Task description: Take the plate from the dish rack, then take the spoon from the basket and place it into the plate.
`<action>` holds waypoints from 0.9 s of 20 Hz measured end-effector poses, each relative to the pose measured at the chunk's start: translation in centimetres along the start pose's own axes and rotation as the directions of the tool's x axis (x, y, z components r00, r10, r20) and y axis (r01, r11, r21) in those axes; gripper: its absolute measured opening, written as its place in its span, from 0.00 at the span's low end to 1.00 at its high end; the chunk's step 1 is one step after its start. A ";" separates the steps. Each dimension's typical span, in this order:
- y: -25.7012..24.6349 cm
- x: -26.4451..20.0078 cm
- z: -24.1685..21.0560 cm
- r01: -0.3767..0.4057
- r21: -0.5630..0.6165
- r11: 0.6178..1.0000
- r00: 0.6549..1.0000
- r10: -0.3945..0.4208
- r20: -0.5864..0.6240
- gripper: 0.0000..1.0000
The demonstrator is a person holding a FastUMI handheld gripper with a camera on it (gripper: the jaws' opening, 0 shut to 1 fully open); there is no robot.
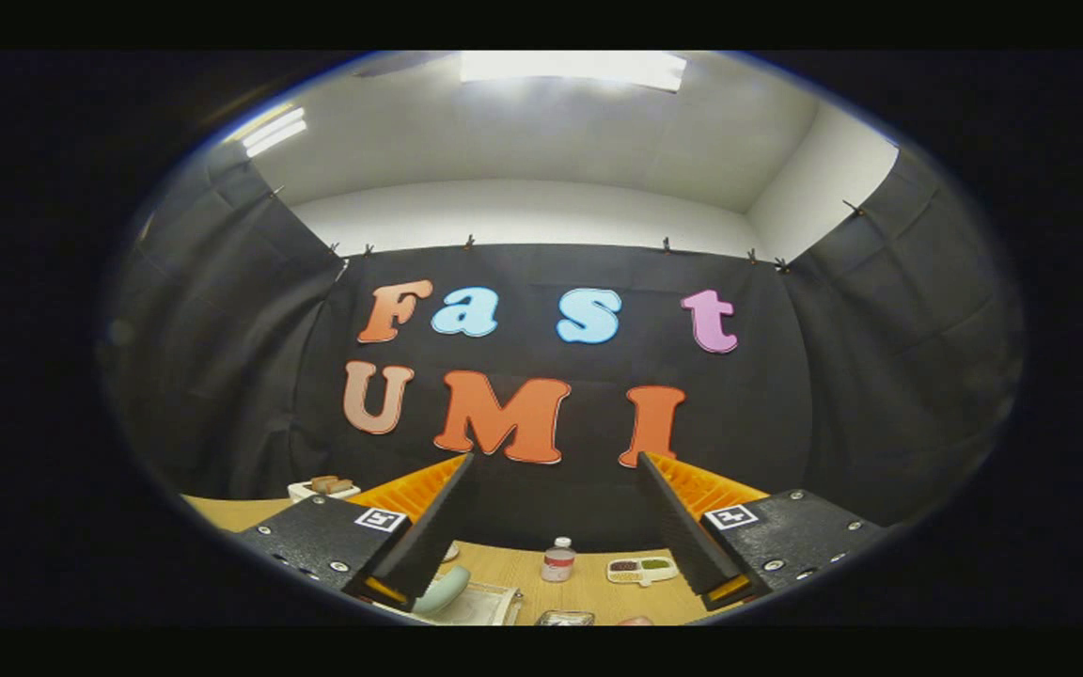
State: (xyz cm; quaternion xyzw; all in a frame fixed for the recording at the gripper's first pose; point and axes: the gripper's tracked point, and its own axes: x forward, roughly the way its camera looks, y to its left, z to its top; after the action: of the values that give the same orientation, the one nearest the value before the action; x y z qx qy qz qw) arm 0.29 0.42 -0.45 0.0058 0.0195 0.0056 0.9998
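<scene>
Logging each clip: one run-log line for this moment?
claw: open, empty, raised | table: bottle, divided tray beyond fingers | plate, spoon: not yet grasped

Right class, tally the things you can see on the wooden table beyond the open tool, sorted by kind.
Bottles: 1, small, red label
Compartment trays: 1, white
White dishes holding brown blocks: 1
Pale green curved items: 1
Total: 4, with the tool open, holding nothing.

Black cloth walls [541, 376] enclose a wooden table [513, 574] under bright ceiling lights [572, 68].
</scene>
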 end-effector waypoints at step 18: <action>7.3 3.9 -13.7 -0.108 0.150 0.983 0.874 0.166 -0.458 0.99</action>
State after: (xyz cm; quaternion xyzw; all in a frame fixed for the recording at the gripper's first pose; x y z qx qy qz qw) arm 3.54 7.96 -14.17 0.0657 0.2600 0.0762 0.9603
